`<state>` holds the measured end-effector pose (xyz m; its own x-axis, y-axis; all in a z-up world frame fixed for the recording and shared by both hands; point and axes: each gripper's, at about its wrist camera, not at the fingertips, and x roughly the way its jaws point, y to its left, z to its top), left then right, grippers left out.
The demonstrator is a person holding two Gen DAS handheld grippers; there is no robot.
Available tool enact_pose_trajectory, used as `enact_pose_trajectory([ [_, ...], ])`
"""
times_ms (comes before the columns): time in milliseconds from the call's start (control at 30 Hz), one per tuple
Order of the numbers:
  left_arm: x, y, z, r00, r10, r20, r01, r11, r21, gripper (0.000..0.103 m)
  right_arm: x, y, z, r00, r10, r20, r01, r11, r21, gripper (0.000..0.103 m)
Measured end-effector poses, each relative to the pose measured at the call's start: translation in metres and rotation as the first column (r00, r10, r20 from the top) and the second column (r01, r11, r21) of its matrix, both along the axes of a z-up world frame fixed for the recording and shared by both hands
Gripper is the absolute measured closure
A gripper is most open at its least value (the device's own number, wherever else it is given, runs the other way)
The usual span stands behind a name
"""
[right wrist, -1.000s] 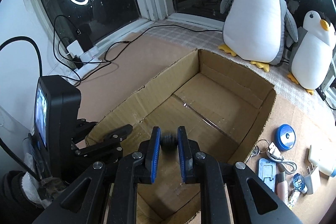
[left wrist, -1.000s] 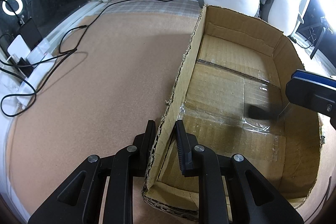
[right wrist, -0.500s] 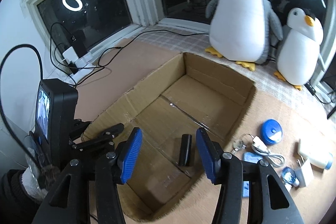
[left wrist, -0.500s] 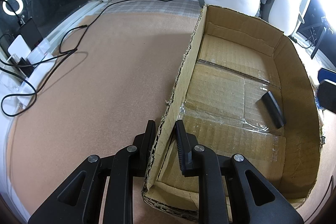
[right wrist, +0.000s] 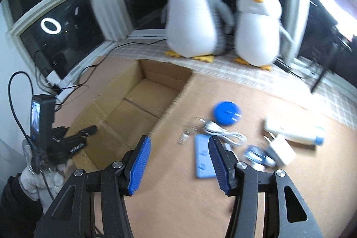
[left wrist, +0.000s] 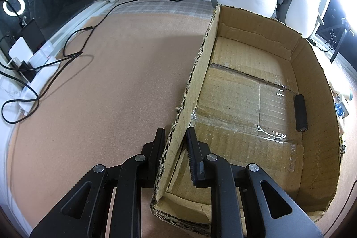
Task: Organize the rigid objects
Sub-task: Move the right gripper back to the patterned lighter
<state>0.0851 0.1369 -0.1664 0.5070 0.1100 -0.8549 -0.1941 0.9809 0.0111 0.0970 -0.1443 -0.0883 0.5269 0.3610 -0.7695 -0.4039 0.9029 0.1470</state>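
Note:
My left gripper (left wrist: 175, 141) is shut on the left wall of the open cardboard box (left wrist: 256, 35), one finger outside and one inside. A black cylinder (left wrist: 300, 113) lies on the box floor by the right wall. My right gripper (right wrist: 179, 142) is open and empty, hovering over the table just right of the box (right wrist: 156, 73). Beyond its blue pads (right wrist: 139, 162) lie a light blue flat case (right wrist: 204, 155), keys (right wrist: 187, 133), a white cable (right wrist: 225, 131), a blue round disc (right wrist: 226, 113), a white plug (right wrist: 280, 148) and a white bottle (right wrist: 294, 131). The right wrist view is motion-blurred.
Two plush penguins (right wrist: 191, 15) (right wrist: 256, 30) stand on the windowsill behind the box. Black cables and a white power strip (left wrist: 33, 64) run along the left edge of the brown mat. A person's gloved hand (right wrist: 33, 182) holds the left gripper (right wrist: 73, 137).
The right gripper opened and let the black cylinder fall into the box, then swung right, out of the box, over the loose items. The left gripper kept still on the box wall.

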Motion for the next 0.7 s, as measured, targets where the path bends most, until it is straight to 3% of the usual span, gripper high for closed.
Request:
enact_pose_trajectory([
  [267,-0.001,0.0,0.0,1.0,0.0,0.0,0.0,1.0,-0.001,0.085,0.001,-0.052,-0.017,0.992,-0.115,-0.048,0.113,0.993,-0.031,0.053],
  [700,-0.001,0.001,0.0,1.0,-0.001,0.001,0.001,1.0,-0.002,0.085,0.005,-0.075,-0.064,0.976,-0.168,-0.136,0.156,0.983,-0.099,0.053],
])
